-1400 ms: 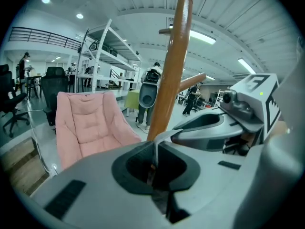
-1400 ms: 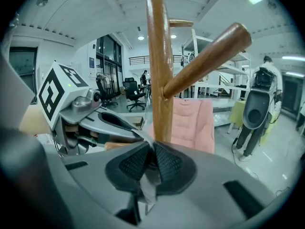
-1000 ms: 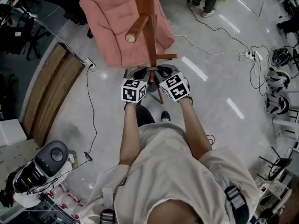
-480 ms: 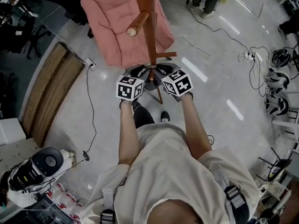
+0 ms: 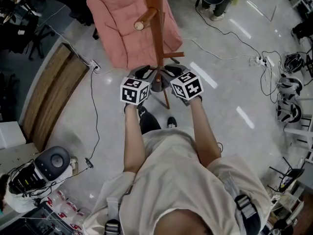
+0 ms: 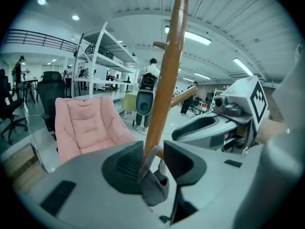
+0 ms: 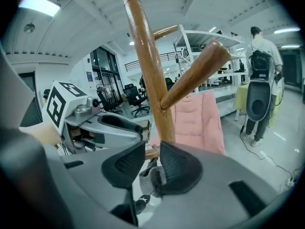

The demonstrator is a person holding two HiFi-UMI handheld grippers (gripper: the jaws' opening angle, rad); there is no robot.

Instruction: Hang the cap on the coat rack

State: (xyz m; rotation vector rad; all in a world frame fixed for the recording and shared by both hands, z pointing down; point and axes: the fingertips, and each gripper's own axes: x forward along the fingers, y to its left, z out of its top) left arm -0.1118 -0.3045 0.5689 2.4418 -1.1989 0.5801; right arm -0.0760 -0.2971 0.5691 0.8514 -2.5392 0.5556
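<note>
The wooden coat rack (image 5: 155,28) stands straight ahead of me. A grey cap (image 5: 157,84) hangs low on its pole between my two grippers. In the left gripper view the cap (image 6: 153,185) hangs by its strap loop from a short peg on the pole (image 6: 164,80). My left gripper (image 6: 151,162) has just been opening; its pads stand clear on either side of the cap. My right gripper (image 7: 151,165) has its pads apart too, with the cap (image 7: 148,178) low between them and against the right pad. In the head view the left gripper (image 5: 142,73) and right gripper (image 5: 172,71) flank the pole.
A pink padded chair (image 5: 124,28) stands just behind the rack. The rack's feet (image 5: 174,56) spread over the floor. Cables and a power strip (image 5: 260,58) lie at the right, and a wooden platform (image 5: 49,97) at the left. A person (image 7: 262,51) stands farther off.
The left gripper's cube has shifted left and slightly up, away from the pole, and its jaws have spread off the cap. The cap stays hanging on the rack. The right gripper has rolled a little.
</note>
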